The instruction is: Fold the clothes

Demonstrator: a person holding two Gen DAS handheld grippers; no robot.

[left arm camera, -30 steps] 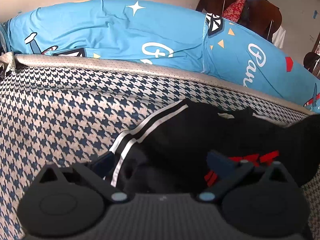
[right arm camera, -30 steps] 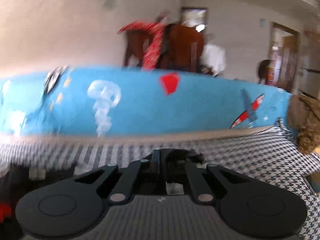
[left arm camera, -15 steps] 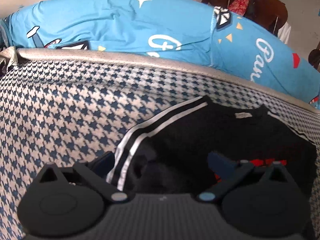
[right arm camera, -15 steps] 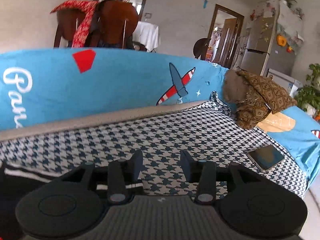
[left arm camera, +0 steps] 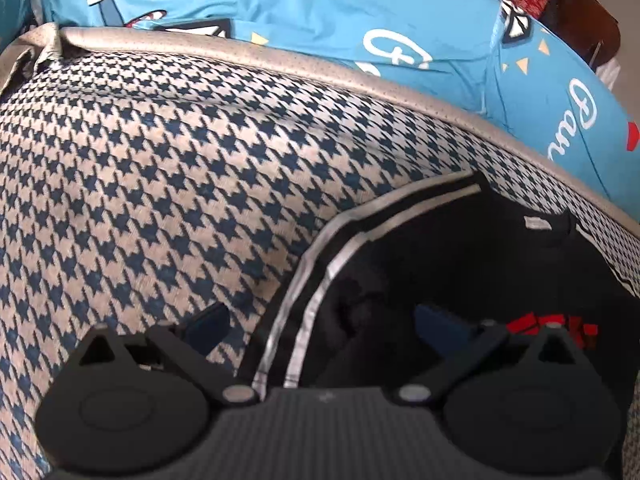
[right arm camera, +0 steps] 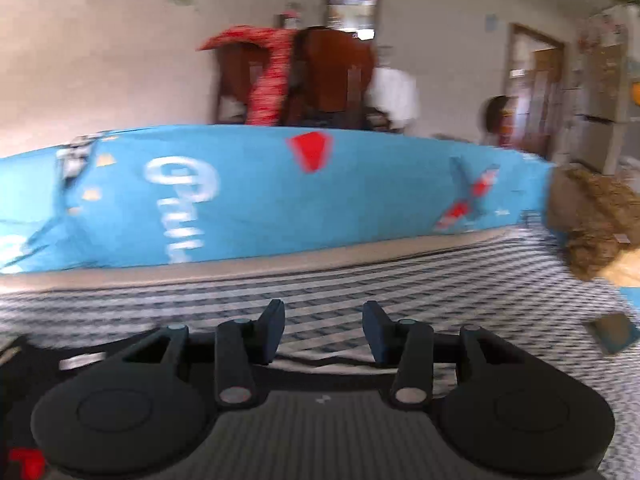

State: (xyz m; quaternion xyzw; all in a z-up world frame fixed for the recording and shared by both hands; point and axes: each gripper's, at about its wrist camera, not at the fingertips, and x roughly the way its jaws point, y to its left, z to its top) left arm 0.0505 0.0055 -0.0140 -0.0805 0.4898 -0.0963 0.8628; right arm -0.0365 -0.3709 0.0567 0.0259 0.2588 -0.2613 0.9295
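On the houndstooth cushion (left arm camera: pixel 168 184) of the sofa, a black top (left arm camera: pixel 472 280) with twin white stripes (left arm camera: pixel 320 280) and a red print (left arm camera: pixel 552 326) lies spread, neck label (left arm camera: pixel 538 222) toward the far piping.

Change noted: a second ago the right hand-held gripper (right arm camera: pixel 323 332) was pinched shut on dark fabric; half a second ago its fingers had parted, and they stand apart now with nothing between them, the view blurred by motion. The garment, bunched a second ago, now lies flatter, with the collar visible. The left hand-held gripper (left arm camera: pixel 320 322) was open in both earlier views and is open now, its fingers straddling the striped left edge of the top, one over bare cushion, the other over black cloth; whether either touches fabric cannot be told.

Judgement: the cloth has been let go and laid out, leaving the left edge placed for a grasp. How many folds are already in it cannot be determined.

Edges and room: the cushion is open to the left of the garment. Far side is bounded by grey piping (left arm camera: pixel 360 76) and the blue printed backrest (right arm camera: pixel 280 192). On the right, a brown patterned bundle (right arm camera: pixel 596 220) and a flat phone-like object (right arm camera: pixel 612 332) lie well apart from the top.
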